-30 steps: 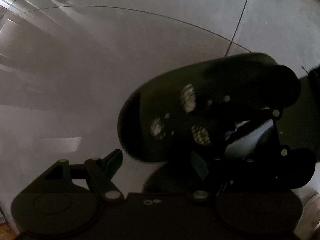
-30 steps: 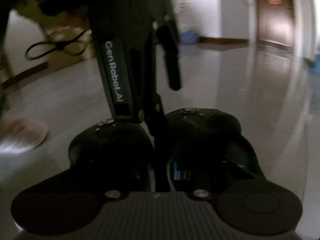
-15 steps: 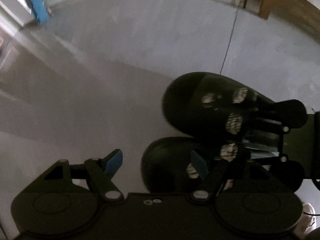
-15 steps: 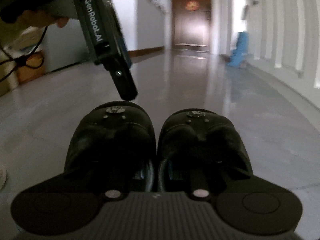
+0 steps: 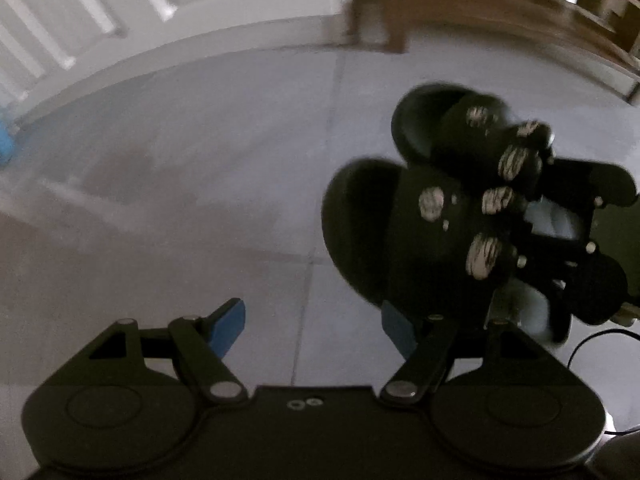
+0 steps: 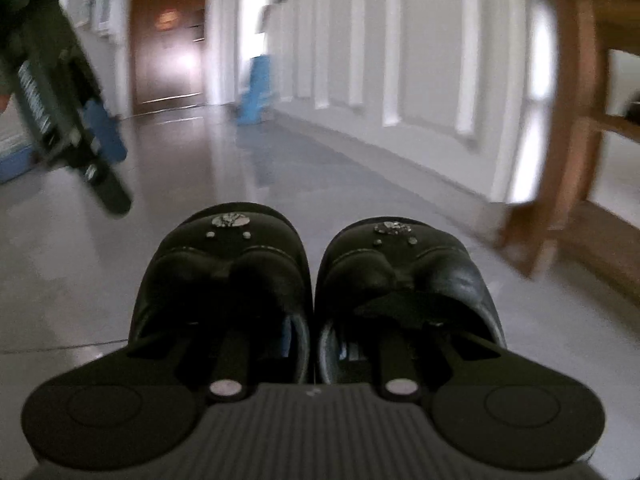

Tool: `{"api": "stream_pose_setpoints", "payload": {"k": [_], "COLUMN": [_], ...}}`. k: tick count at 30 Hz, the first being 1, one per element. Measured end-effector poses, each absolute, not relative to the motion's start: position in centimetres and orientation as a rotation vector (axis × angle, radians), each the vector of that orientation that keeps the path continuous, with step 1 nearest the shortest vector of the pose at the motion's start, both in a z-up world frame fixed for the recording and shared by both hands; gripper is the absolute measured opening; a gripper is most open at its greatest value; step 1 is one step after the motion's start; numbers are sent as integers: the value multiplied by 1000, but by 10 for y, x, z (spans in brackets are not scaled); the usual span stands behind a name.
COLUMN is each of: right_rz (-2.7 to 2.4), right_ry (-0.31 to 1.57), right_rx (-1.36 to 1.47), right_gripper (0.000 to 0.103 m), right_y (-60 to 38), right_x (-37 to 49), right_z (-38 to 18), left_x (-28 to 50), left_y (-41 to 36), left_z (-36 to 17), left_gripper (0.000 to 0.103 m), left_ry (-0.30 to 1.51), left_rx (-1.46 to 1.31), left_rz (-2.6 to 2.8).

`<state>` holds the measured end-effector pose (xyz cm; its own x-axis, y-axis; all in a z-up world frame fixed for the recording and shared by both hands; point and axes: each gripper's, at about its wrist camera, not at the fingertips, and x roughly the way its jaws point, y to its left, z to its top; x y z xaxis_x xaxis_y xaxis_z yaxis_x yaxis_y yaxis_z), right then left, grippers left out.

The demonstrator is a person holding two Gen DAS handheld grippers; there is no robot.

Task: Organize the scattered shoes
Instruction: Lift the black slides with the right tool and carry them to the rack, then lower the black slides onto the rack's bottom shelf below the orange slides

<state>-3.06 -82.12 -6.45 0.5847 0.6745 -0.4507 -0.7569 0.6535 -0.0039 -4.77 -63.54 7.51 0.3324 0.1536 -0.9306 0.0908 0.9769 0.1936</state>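
A pair of black slippers with silver studs hangs above the grey tiled floor, the left slipper (image 6: pixel 224 272) and the right slipper (image 6: pixel 404 276) side by side. My right gripper (image 6: pixel 314 344) has one finger inside each slipper and is shut on their touching inner walls. In the left wrist view the same pair (image 5: pixel 400 232) shows from above, toes to the left, with the right gripper (image 5: pixel 580 240) behind the heels. My left gripper (image 5: pixel 312 324) is open with nothing between its blue pads, just left of the pair. It also shows in the right wrist view, the left gripper (image 6: pixel 80 140) at upper left.
A wooden furniture leg (image 6: pixel 560 120) stands at the right, against the white panelled wall (image 6: pixel 400 60); that wooden furniture (image 5: pixel 380 8) is also ahead of the left gripper. A blue object (image 6: pixel 256 92) and a brown door (image 6: pixel 168 40) lie down the hallway. A black cable (image 5: pixel 592 340) trails at right.
Both grippers have risen and swung toward the white wall and the wooden furniture. The slippers stay clamped in the right gripper. The left gripper stays open and has drawn off to the pair's left.
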Motion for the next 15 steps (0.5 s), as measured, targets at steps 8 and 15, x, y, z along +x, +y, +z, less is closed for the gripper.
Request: {"api": "stream_pose_setpoints", "payload": {"k": [8,15], "right_rz": [560,404], "right_ry": [467,486], "right_rx": [-73,-25], "right_gripper": [24,24], "right_y": [-895,-948], "right_x": [-1,-9], "right_z": [54,170], "left_x": [24,53], "left_y": [-700,-770], "left_z": [165,274], "left_gripper": [75,75], "left_ry": [1247,1273], "left_rx": [329,383], "left_rz": [-148,-256]}}
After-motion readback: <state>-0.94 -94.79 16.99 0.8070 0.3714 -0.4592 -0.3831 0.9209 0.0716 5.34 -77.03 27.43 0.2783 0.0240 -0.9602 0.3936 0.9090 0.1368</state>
